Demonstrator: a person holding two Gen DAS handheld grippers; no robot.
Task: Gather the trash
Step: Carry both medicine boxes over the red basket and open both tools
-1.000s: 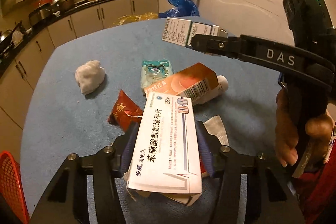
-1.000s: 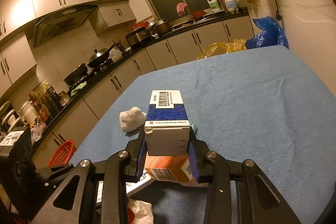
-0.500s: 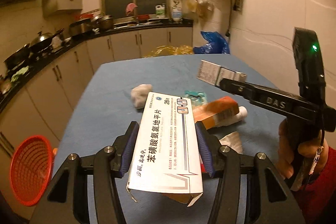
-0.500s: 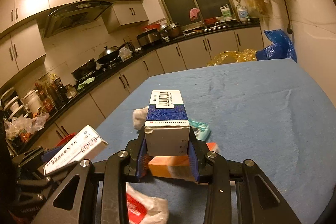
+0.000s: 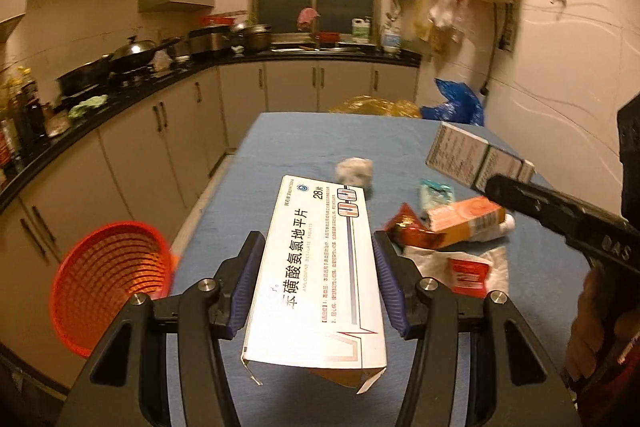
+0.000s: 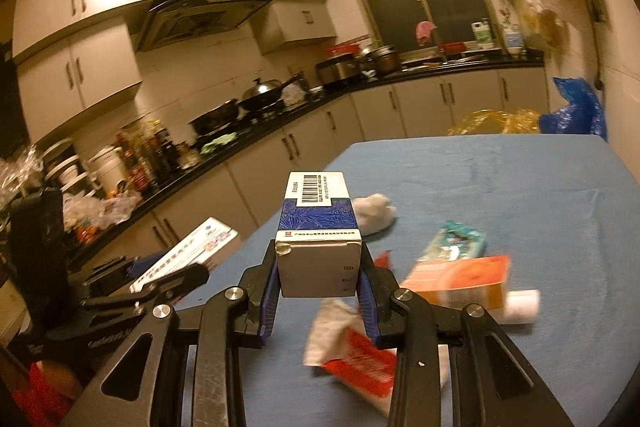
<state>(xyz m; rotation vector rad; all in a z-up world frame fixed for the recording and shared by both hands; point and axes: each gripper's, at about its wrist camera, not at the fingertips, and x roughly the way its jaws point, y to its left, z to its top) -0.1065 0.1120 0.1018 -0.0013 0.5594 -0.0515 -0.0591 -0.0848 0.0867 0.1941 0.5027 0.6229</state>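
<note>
My left gripper (image 5: 316, 251) is shut on a flat white medicine box (image 5: 320, 267) and holds it above the table's left edge. A red mesh basket (image 5: 108, 279) stands on the floor to its lower left. My right gripper (image 6: 318, 267) is shut on a small blue and white box (image 6: 318, 227), raised above the table; that box also shows in the left wrist view (image 5: 476, 159). An orange box (image 6: 460, 281), a teal packet (image 6: 456, 241), a crumpled tissue (image 6: 374, 213) and a red and white wrapper (image 6: 356, 355) lie on the blue table (image 6: 520, 187).
Kitchen cabinets and a counter with pots (image 5: 132, 55) run along the left and back. Blue (image 5: 456, 103) and yellow (image 5: 376, 105) bags sit beyond the table's far end. A wall is at the right.
Both grippers have lifted with their boxes. The left one has swung left, bringing the red basket into view.
</note>
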